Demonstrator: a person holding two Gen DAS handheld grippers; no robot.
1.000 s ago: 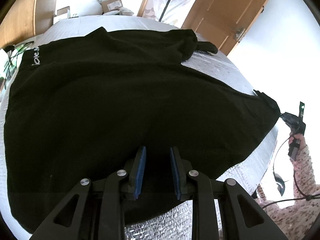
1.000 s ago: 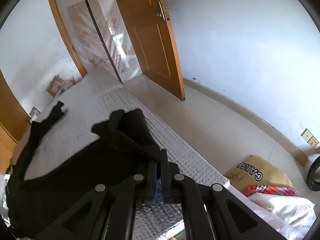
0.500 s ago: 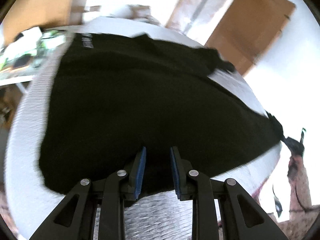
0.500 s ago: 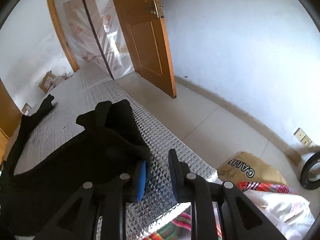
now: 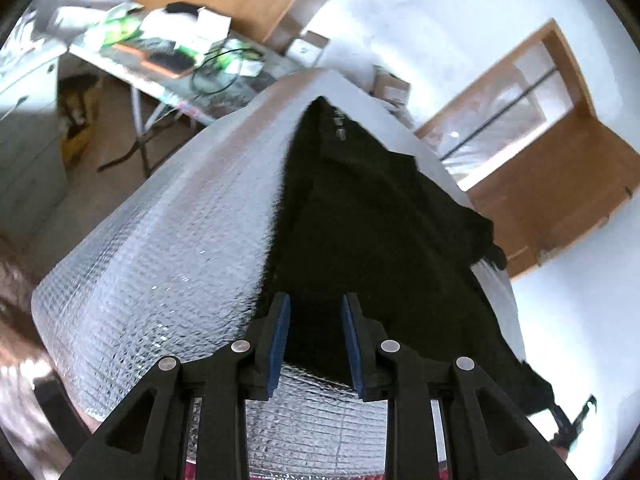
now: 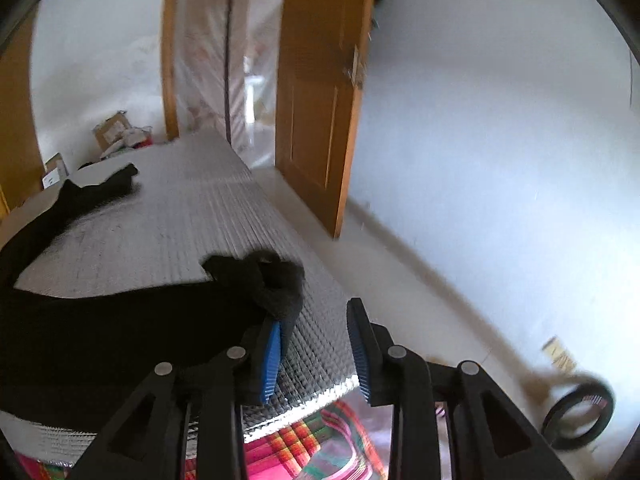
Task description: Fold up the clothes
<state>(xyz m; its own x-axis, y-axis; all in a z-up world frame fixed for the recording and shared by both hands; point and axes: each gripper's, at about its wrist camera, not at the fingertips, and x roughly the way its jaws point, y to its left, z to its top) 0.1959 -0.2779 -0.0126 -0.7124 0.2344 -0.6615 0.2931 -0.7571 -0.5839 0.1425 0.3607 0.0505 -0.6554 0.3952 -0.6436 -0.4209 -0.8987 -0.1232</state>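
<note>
Silver quilted counter point(image 5: 160, 264) fills lower frame. Black garment point(image 5: 360, 216) on it, centre to right, spread flat, no fold visible. Left gripper point(image 5: 314, 340) and right gripper point(image 6: 314, 354): fingers opening, nothing clamped. Folding judged barely begun.

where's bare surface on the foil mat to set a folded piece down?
Free: the silver quilted foil mat left of the black garment in the left wrist view, and the strip between its sleeve and bunched end toward the wooden door. Crowded: the cluttered side table.
</note>
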